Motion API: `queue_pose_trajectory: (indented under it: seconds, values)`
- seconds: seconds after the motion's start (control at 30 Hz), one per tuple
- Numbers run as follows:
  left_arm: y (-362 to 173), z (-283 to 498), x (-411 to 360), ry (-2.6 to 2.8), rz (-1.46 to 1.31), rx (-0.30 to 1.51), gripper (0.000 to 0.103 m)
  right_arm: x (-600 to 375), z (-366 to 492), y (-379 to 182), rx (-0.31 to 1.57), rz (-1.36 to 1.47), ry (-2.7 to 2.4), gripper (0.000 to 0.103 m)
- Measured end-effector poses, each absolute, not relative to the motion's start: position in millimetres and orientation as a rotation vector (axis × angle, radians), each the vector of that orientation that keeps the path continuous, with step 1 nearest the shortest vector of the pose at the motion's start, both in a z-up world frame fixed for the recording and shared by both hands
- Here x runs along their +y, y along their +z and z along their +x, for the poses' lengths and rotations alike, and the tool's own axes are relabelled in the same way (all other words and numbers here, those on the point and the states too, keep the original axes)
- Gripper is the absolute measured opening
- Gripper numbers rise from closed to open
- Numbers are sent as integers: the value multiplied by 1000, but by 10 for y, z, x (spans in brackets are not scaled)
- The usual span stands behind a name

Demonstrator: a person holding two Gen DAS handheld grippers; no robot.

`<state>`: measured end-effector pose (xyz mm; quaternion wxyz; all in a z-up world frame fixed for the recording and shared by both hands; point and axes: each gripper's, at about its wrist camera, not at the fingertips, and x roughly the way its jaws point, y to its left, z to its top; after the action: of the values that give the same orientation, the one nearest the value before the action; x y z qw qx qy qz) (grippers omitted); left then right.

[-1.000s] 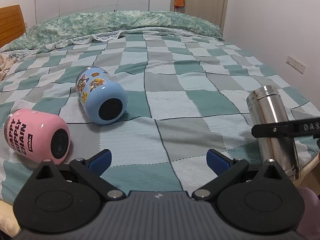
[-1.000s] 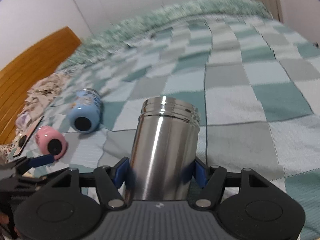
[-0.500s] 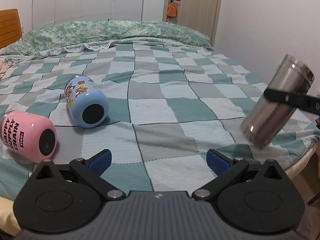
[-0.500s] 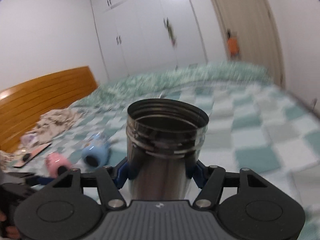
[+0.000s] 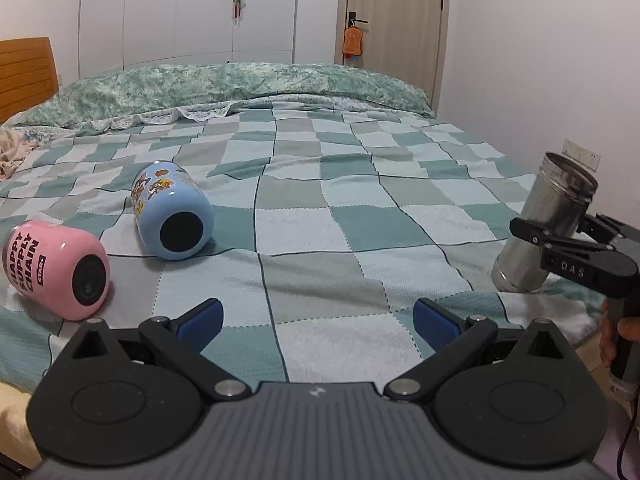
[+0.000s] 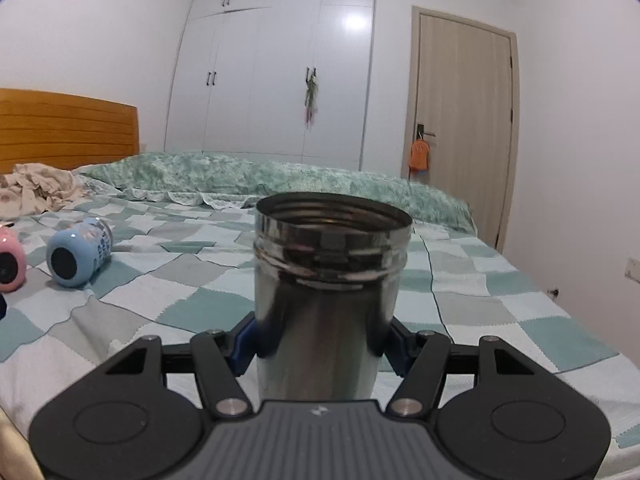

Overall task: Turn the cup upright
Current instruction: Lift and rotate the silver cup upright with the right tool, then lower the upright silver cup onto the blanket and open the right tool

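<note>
Since the earlier frame, steel cup point(image 6: 326, 292) is coming mouth-up, leaning slightly, its base at bedspread point(image 5: 320, 216) level at four o'clock. Right gripper point(image 6: 320, 340) is pinching its body; left gripper point(image 5: 318, 316) is hanging spread wide, holding nothing.

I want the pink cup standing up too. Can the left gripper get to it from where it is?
Probably yes. The left gripper is open and holds nothing, and the pink cup lies on its side just ahead to its left, with only bare blanket between.

Pink cup point(image 6: 10, 258) cut by frame edge; steel cup point(image 6: 326, 300) base hidden.
</note>
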<state>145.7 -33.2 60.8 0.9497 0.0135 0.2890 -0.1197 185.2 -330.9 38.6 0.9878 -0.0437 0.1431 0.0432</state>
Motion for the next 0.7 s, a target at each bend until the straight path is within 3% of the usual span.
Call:
queue_pose_trajectory:
  seconds: [0.23,0.3,0.33,0.57,0.7]
  values:
    - [634,1383,-341,-251,24,561,103,-3276,1823,366,307,-82,90,63]
    - [666,1352,-332,-251,22,542,103,-3300,1819,352,319,-73,89,84]
    - [685,1331,-317,-255,15,528,103,-3304,1773,338,310,-70,87,88]
    - [827,1066,-183,-237,-25,390,103,-3259,1435,444,221,-39,77,102]
    - [903,841,-44,-216,-57,304,103,-3165,1089,563,170,-39,75,103]
